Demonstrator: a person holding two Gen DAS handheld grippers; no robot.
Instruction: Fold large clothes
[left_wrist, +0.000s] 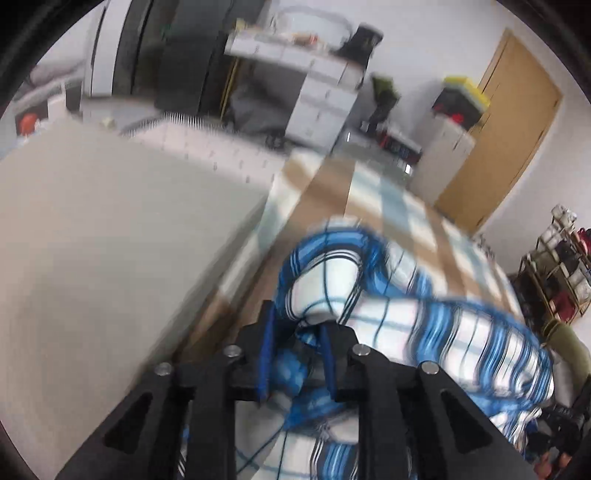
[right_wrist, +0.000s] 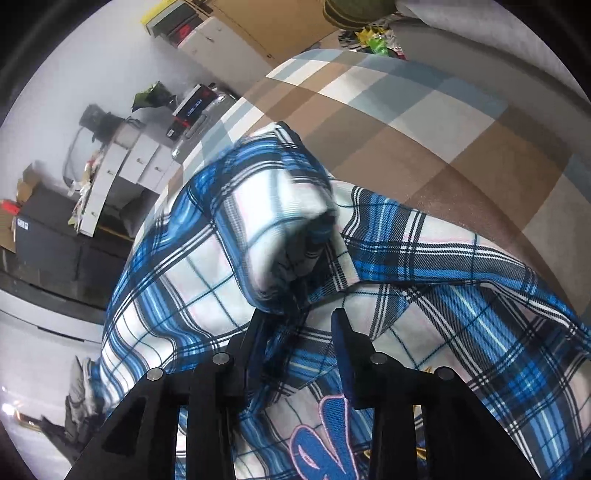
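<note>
A blue, white and black plaid shirt (right_wrist: 424, 258) lies rumpled on a bed with a brown, white and pale-blue checked cover (right_wrist: 461, 147). One sleeve (right_wrist: 280, 221) stands up as a tube with its dark cuff opening facing me. My right gripper (right_wrist: 299, 328) hovers just over the shirt, its jaws apart, with a fold brushing the left finger (right_wrist: 258, 339). A pink-edged blue patch (right_wrist: 325, 443) shows below it. In the blurred left wrist view, my left gripper (left_wrist: 297, 338) has its jaws slightly apart with a bunch of the shirt (left_wrist: 461, 332) lying between them.
A pale grey panel (left_wrist: 92, 240) runs along the bed's left side. White drawer units (left_wrist: 325, 96) and a wooden door (left_wrist: 509, 140) stand beyond the bed. At the right are a rack of bags (left_wrist: 561, 266) and a person's olive sleeve (left_wrist: 565, 339).
</note>
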